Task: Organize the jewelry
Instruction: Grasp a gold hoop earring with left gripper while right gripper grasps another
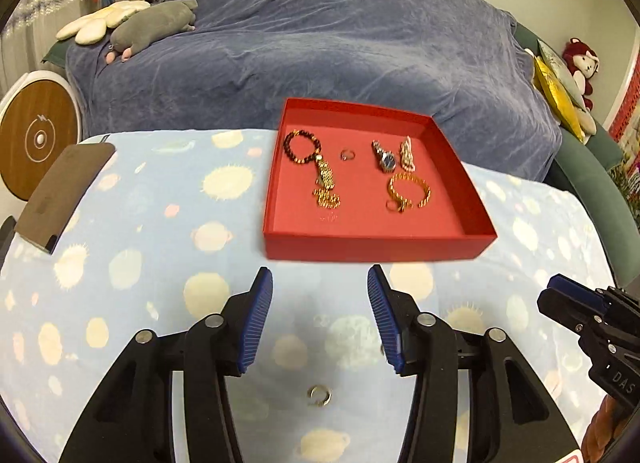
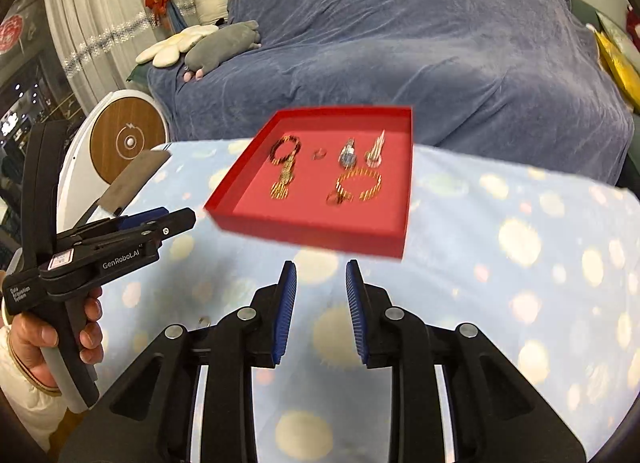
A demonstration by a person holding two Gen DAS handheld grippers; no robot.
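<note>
Seven pieces of jewelry are counted in the left wrist view: six lie inside the red tray (image 1: 376, 241) and one lies outside it. Within the tray there is one dark beaded bracelet (image 1: 302, 147) at the far left, one gold chain (image 1: 326, 185) trailing from it toward 6 o'clock, one small ring (image 1: 347, 154) at centre, one wristwatch (image 1: 385, 157), one pale pearl strand (image 1: 407, 153) just beside the watch at its 3 o'clock, and one gold bangle (image 1: 409, 191) at 6 o'clock of the watch. One loose ring (image 1: 319, 396) rests on the spotted blue cloth (image 1: 160, 263), well short of the tray. Two tongs are present. Left gripper (image 1: 320, 283) stands released, jaws apart with nothing between the pads; the loose ring lies at its 6 o'clock, under and between the finger arms, and the tray sits at its 12 o'clock. Right gripper (image 2: 321, 277) is also released, jaws narrowly parted and holding nothing; the tray lies at its 12 o'clock, and the loose ring (image 2: 204, 321) at its 8 o'clock, apart from the pads. One hand (image 2: 48, 337) grips the left tool's handle.
</note>
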